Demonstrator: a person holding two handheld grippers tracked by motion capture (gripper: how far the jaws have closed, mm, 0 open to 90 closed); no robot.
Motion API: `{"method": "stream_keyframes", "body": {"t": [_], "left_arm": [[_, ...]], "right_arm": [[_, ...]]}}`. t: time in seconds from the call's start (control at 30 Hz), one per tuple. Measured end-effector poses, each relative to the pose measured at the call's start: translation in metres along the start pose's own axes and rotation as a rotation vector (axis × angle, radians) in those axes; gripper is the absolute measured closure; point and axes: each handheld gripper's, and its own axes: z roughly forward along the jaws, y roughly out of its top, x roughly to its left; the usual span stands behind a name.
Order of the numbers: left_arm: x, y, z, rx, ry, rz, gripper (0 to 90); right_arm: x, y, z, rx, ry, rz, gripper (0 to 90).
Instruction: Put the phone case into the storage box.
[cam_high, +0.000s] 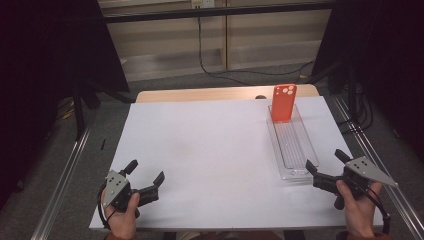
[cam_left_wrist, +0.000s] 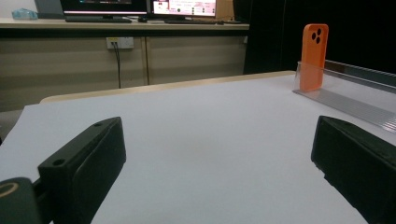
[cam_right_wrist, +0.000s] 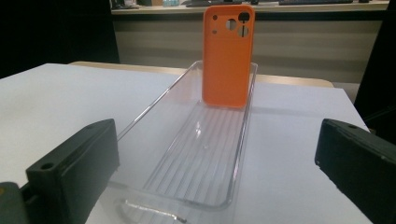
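Orange phone case (cam_high: 283, 102) stands upright at the far end of the clear tray (cam_high: 300, 150) near the tabletop's (cam_high: 210, 150) right edge; right gripper (cam_high: 325, 167), fingers apart like the left gripper's (cam_high: 145, 175), faces it, likely to advance and grasp.

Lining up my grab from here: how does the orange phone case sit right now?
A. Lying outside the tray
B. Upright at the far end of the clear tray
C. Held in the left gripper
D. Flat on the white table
B: the orange phone case stands upright, leaning on the far end wall of the clear tray; both grippers are open and apart from it.
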Motion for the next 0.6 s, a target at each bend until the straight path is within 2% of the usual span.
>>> {"method": "stream_keyframes", "body": {"t": [0.1,0.17,0.3,0.47,0.57,0.6], "left_arm": [[0.000,0.000,-0.001,0.003,-0.002,0.000,3.1],[-0.001,-0.001,-0.001,0.002,0.000,-0.005,3.1],[0.001,-0.002,-0.003,0.005,0.007,-0.008,3.1],[0.002,-0.002,-0.006,-0.004,0.021,-0.018,3.1],[0.003,-0.003,-0.008,0.000,0.020,-0.013,3.1],[0.003,-0.003,-0.008,-0.003,0.019,-0.023,3.1]], "right_arm": [[0.001,-0.005,-0.001,0.021,-0.020,-0.021,0.0],[0.001,-0.006,-0.004,0.014,-0.023,-0.013,0.0],[0.002,-0.011,-0.010,0.016,-0.048,-0.036,0.0],[0.003,-0.018,-0.016,0.019,-0.070,-0.022,0.0],[0.003,-0.019,-0.021,0.016,-0.068,-0.007,0.0],[0.003,-0.020,-0.022,0.020,-0.067,0.001,0.0]]}}
